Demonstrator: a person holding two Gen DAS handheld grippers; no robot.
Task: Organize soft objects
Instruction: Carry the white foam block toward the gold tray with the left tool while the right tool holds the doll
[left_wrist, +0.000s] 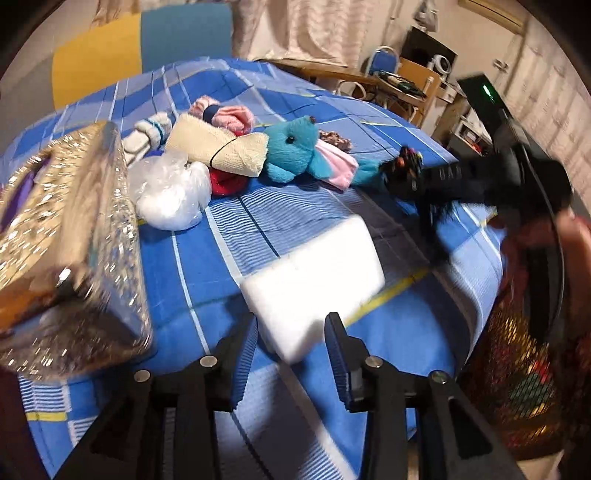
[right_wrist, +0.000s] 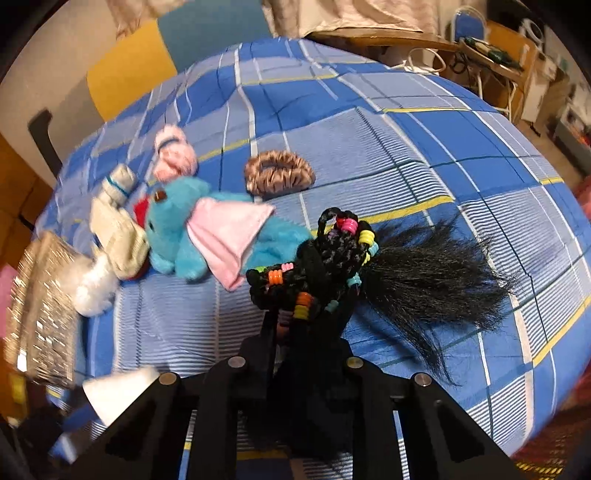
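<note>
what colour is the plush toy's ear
Pink, on a turquoise-blue plush toy; the ear shows best in the right wrist view.

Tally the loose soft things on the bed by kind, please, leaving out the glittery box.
Plush toys: 1, the blue plush
Hair pieces: 2, the brown scrunchie and the beaded black hairpiece
White foam blocks: 1
Rolled cloths or socks: 4, cream, pink, white, red
Bagged white stuffing: 1
Total: 9
</note>
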